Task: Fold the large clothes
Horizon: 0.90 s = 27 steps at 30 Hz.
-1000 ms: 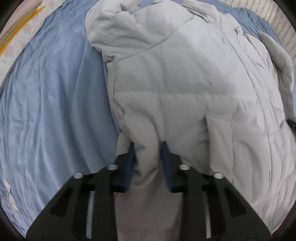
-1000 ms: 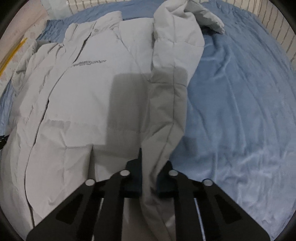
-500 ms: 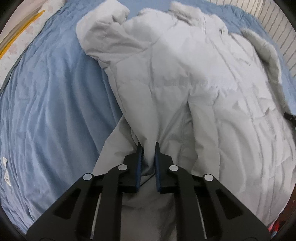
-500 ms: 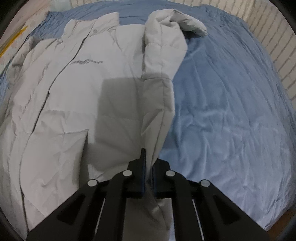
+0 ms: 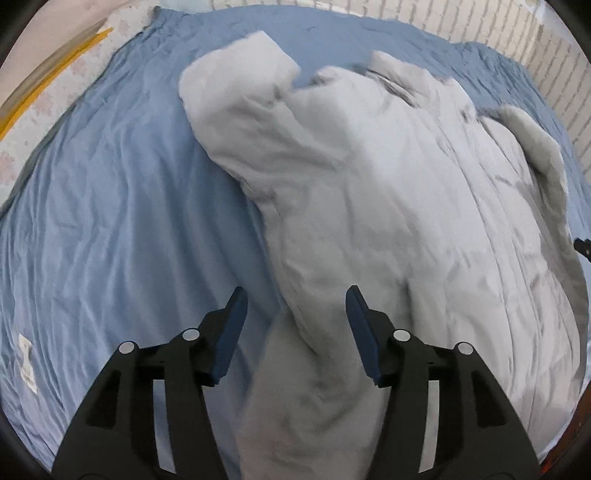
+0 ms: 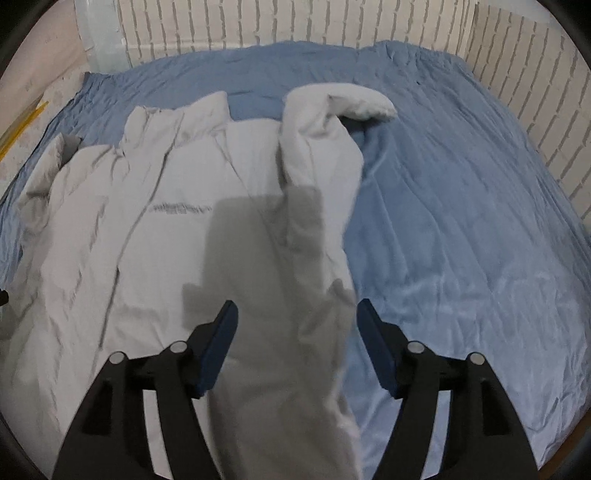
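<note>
A large pale grey padded jacket (image 5: 388,192) lies front up on a blue bed sheet (image 5: 110,206). It also shows in the right wrist view (image 6: 177,236), with small lettering on the chest. My left gripper (image 5: 293,299) is open, its jaws wide apart on either side of the jacket's left sleeve (image 5: 306,332), which hangs blurred below it. My right gripper (image 6: 297,312) is open too, jaws wide over the right sleeve (image 6: 314,258), which lies along the jacket's edge.
The blue sheet (image 6: 461,221) covers the whole bed. A white brick wall (image 6: 295,26) runs behind and along the right side. A pale floor with yellow stripes (image 5: 44,85) lies to the left. A small white tag (image 5: 27,362) sits on the sheet.
Both grippers were shut on the jacket's sleeves half a second ago; both are open now and have drawn back and up. The sleeves have dropped free.
</note>
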Tool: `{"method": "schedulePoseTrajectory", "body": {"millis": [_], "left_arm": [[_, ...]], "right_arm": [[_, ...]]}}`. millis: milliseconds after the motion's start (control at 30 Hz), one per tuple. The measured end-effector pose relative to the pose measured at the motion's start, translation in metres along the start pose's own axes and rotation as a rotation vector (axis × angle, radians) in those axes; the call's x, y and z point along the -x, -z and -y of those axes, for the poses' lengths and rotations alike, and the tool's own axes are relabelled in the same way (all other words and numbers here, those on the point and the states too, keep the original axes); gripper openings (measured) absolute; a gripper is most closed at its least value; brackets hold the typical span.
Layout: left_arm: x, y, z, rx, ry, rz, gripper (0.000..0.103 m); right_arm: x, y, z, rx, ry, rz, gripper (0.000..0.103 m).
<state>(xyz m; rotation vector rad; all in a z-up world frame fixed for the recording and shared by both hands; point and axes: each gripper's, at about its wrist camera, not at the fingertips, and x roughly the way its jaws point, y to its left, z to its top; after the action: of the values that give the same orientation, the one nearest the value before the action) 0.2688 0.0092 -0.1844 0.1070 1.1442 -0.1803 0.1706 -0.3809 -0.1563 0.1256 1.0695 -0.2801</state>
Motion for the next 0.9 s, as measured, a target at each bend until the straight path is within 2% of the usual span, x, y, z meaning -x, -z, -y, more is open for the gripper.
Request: {"method": "schedulePoseTrajectory", "body": {"millis": [67, 267, 333, 367, 433, 633, 767, 833, 900], "left_arm": [[-0.003, -0.015, -0.013, 0.025, -0.018, 0.013, 0.065], [-0.011, -0.065, -0.053, 0.11, -0.06, 0.064, 0.08], [-0.016, -0.081, -0.065, 0.136, -0.06, 0.064, 0.081], [-0.02, -0.09, -0.071, 0.15, -0.067, 0.066, 0.081], [-0.026, -0.1, -0.083, 0.176, -0.08, 0.068, 0.082], [-0.062, -0.139, -0.107, 0.33, -0.011, 0.062, 0.085], [-0.097, -0.154, -0.095, 0.338, 0.007, 0.023, 0.088], [-0.111, -0.156, -0.09, 0.34, 0.01, 0.011, 0.086], [-0.118, -0.154, -0.082, 0.306, 0.018, 0.025, 0.059]], "right_arm": [[-0.002, -0.005, -0.007, 0.011, -0.012, 0.009, 0.073], [-0.015, -0.024, -0.04, 0.075, -0.041, 0.035, 0.073], [-0.02, -0.035, -0.056, 0.104, -0.053, 0.044, 0.074], [-0.023, -0.038, -0.062, 0.117, -0.055, 0.048, 0.079], [-0.028, -0.044, -0.076, 0.15, -0.056, 0.058, 0.083], [-0.042, -0.047, -0.098, 0.18, -0.075, 0.044, 0.083], [-0.052, -0.044, -0.11, 0.198, -0.086, 0.024, 0.083], [-0.055, -0.041, -0.116, 0.217, -0.084, 0.018, 0.083], [-0.058, -0.037, -0.122, 0.241, -0.082, 0.013, 0.083]]}}
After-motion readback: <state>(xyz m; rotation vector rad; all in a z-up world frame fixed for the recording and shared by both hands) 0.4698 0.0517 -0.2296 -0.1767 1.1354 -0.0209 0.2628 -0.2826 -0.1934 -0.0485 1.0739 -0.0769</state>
